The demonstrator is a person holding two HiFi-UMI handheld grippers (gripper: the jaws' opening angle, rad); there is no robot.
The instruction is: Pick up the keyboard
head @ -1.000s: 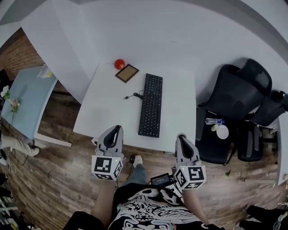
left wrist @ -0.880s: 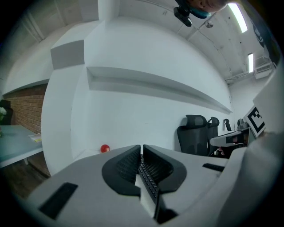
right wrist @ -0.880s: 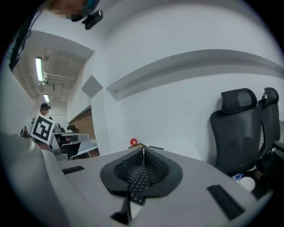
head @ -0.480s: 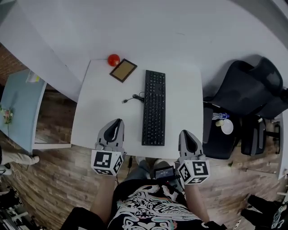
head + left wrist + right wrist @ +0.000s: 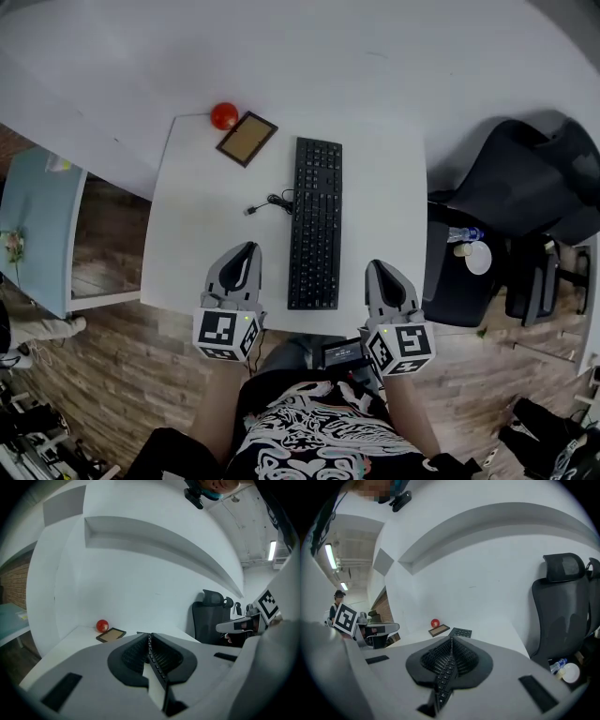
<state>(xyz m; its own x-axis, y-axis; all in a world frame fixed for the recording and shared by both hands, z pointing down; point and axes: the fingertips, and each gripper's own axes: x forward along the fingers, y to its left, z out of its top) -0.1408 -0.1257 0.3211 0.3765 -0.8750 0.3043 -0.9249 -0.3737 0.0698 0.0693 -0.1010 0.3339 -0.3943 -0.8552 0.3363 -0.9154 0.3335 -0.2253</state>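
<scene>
The slim black plastic keyboard [image 5: 314,223] is lying flat on the white rectangular surface [image 5: 192,225]. Its long axis is pointing straight away from the person, and its near short end is sitting between the two tools. The grey left tool [image 5: 246,255] and grey right tool [image 5: 380,272] are flanking that end, about equally near, both with ribbed jaws pressed together on nothing. It's looking rigid, smooth and low-profile, so I'm guessing the long edges are the grab spots.
</scene>
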